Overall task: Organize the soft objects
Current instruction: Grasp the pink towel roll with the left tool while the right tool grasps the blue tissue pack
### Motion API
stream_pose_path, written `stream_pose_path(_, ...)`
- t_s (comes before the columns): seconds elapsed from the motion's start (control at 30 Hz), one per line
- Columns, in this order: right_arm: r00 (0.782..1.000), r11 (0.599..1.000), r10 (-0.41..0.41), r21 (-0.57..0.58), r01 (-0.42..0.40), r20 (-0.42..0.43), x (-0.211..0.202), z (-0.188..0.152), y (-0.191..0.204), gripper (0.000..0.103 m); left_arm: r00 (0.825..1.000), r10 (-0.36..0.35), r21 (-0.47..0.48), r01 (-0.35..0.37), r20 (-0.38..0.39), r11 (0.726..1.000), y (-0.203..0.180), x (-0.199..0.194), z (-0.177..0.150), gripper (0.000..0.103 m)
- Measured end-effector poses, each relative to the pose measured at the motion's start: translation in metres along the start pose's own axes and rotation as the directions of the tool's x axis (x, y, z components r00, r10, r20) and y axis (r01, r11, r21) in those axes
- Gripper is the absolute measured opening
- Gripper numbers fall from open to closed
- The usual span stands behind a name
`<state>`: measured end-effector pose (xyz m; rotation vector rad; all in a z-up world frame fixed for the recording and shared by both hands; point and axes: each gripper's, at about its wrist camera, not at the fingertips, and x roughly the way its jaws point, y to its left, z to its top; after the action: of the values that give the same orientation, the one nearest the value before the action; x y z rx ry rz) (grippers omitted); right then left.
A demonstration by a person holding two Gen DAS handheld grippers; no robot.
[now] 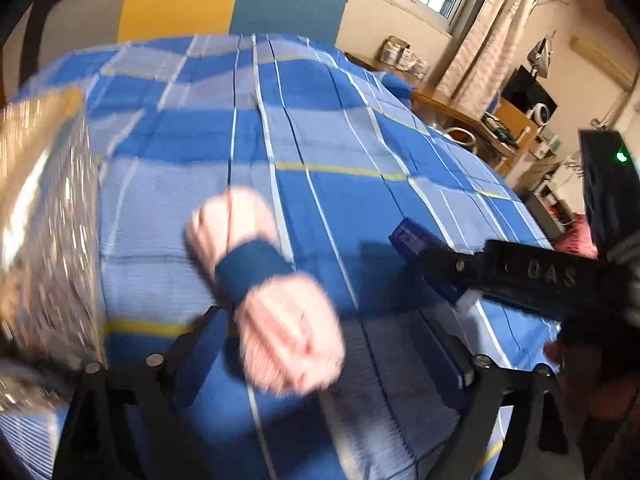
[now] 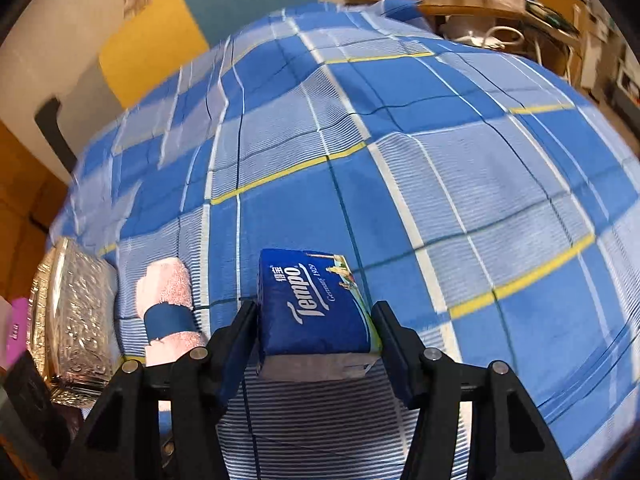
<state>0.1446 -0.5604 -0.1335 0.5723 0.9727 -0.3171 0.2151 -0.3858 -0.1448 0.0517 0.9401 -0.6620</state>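
Note:
A pink rolled towel (image 1: 264, 292) with a navy band lies on the blue checked bedsheet (image 1: 340, 128). My left gripper (image 1: 320, 320) stands wide open around the towel's near end, and its pads do not press on it. In the right wrist view the same towel (image 2: 168, 300) lies to the left. My right gripper (image 2: 316, 306) is shut on a blue Tempo tissue pack (image 2: 316, 292), held a little above the sheet (image 2: 460, 160). In the left wrist view the right gripper (image 1: 416, 248) reaches in from the right with that tissue pack (image 1: 404, 234) at its tip.
A shiny silver embossed box (image 2: 80, 320) stands at the bed's left edge beside the towel, blurred in the left wrist view (image 1: 44, 220). A wooden desk (image 1: 460, 108) with clutter runs along the bed's far right. A yellow and teal panel (image 1: 224, 0) backs the bed.

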Motion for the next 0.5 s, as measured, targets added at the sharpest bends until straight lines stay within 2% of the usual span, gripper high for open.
stream_pose_path(0.03,1.000,0.999,0.018,0.031,-0.018,-0.016,0.001,0.000,-0.004,0.058,1.000,0.020,-0.013,-0.020,-0.009,1.000,-0.001,0.003,0.006,0.093)
stream_pose_path(0.1,0.998,0.997,0.063,0.049,-0.064,0.006,0.000,0.003,-0.005,0.057,0.999,0.024,-0.045,-0.026,-0.026,0.999,0.002,0.010,0.014,0.093)
stream_pose_path(0.17,0.998,0.997,0.057,0.049,-0.058,0.025,-0.004,0.005,-0.005,0.057,0.997,0.062,-0.062,-0.065,-0.052,0.996,0.006,0.020,0.020,0.092)
stream_pose_path(0.27,0.997,0.997,0.055,0.052,-0.057,0.049,-0.009,0.005,-0.006,0.057,0.993,0.069,-0.095,-0.078,-0.099,0.992,0.013,0.036,0.020,0.081)
stream_pose_path(0.4,0.997,0.998,0.041,0.052,-0.045,0.068,-0.013,0.008,-0.007,0.057,0.992,0.102,-0.023,-0.104,-0.075,0.994,0.005,0.038,0.016,0.079)
stream_pose_path(0.5,0.996,0.997,0.050,0.054,-0.054,0.069,-0.015,0.007,-0.011,0.057,0.991,0.112,-0.015,-0.113,-0.069,0.993,0.005,0.038,0.014,0.074)
